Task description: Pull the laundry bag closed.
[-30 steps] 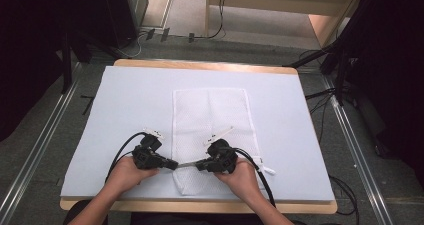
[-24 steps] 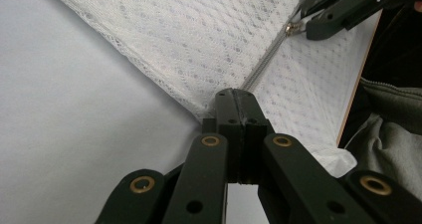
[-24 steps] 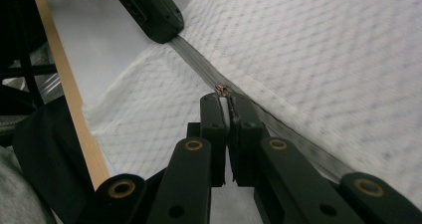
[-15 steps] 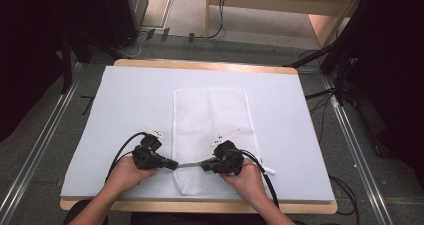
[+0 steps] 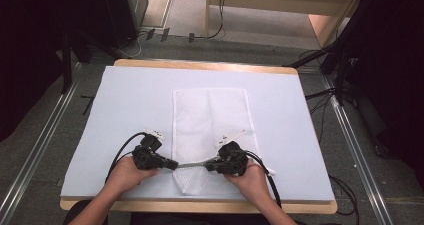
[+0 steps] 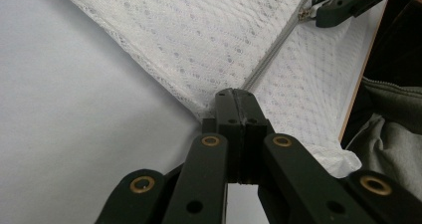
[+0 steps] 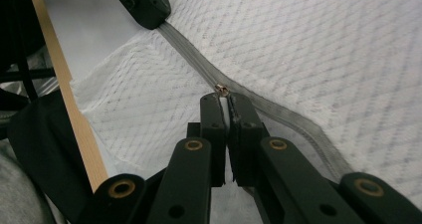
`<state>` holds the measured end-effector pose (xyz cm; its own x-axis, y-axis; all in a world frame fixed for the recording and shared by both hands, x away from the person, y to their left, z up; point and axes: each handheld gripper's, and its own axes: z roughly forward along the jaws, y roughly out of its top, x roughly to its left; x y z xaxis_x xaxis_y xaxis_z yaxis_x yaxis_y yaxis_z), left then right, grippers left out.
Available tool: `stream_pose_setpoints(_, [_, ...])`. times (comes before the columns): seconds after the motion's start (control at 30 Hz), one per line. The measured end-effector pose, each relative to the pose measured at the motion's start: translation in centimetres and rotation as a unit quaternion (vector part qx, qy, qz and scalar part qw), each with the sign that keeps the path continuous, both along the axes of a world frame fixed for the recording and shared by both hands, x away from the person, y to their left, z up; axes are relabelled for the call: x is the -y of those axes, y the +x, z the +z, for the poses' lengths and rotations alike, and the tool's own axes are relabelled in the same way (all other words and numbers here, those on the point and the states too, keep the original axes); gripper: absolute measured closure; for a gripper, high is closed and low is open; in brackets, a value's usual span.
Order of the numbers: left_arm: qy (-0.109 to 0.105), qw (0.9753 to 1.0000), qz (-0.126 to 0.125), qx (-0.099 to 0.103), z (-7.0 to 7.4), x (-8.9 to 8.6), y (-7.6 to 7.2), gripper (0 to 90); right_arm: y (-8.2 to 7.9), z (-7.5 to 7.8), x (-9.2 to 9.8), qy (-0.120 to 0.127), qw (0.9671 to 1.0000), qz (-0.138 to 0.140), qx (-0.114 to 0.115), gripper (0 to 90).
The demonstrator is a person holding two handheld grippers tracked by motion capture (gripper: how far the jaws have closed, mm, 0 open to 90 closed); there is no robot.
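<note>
A white mesh bag (image 5: 210,117) lies flat on the pale mat (image 5: 125,110), with a grey zipper (image 5: 191,164) across its near end. My left gripper (image 5: 175,165) is shut on the zipper's end at the bag's left edge, seen close in the left gripper view (image 6: 235,95). My right gripper (image 5: 207,164) is shut on the small metal zipper pull (image 7: 221,89), jaws pressed together (image 7: 224,99). The zipper tape (image 7: 189,50) runs taut between the two grippers. Each gripper view shows the other gripper: the right gripper (image 6: 343,5) and the left gripper (image 7: 142,5).
The table's wooden front edge (image 5: 200,205) lies just behind both hands. A grey sleeve (image 6: 393,134) sits close by the bag's near corner. Black cables (image 5: 120,152) trail from the grippers. Dark stands and floor rails (image 5: 350,135) flank the table.
My right gripper has slid a little to the right along the zipper, lengthening the stretch of tape between the grippers. The left gripper has held its place.
</note>
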<state>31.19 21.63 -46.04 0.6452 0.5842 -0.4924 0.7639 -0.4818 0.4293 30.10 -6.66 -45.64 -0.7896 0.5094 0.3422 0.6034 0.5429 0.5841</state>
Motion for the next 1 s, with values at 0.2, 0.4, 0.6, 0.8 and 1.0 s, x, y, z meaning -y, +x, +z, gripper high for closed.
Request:
stream_pose_setpoints(0.2, [0.0, 1.0, -0.001, -0.001, 0.0, 0.0, 0.0, 90.0, 0.0, 0.0, 0.7, 0.002, 1.0, -0.006, -0.003, 88.7])
stream_pose_setpoints(0.4, [-0.002, 1.0, -0.002, -0.001, 0.0, 0.0, 0.1, 90.0, 0.1, 0.0, 1.8, 0.004, 0.9999, -0.014, -0.003, 88.7])
stream_pose_setpoints(0.6, [-0.002, 1.0, -0.002, -0.001, 0.0, 0.0, 0.1, 90.0, -0.1, 0.1, 2.3, 0.001, 0.9998, -0.019, -0.001, 88.7])
stream_pose_setpoints(0.8, [-0.001, 1.0, -0.002, -0.001, 0.0, 0.0, 0.0, 90.0, 0.1, 0.3, 3.2, 0.004, 0.9997, -0.024, 0.003, 88.6])
stream_pose_setpoints(1.0, [-0.001, 1.0, -0.002, -0.001, 0.0, 0.0, 0.0, 90.0, -0.2, 0.2, 3.8, 0.001, 0.9995, -0.031, -0.003, 88.7])
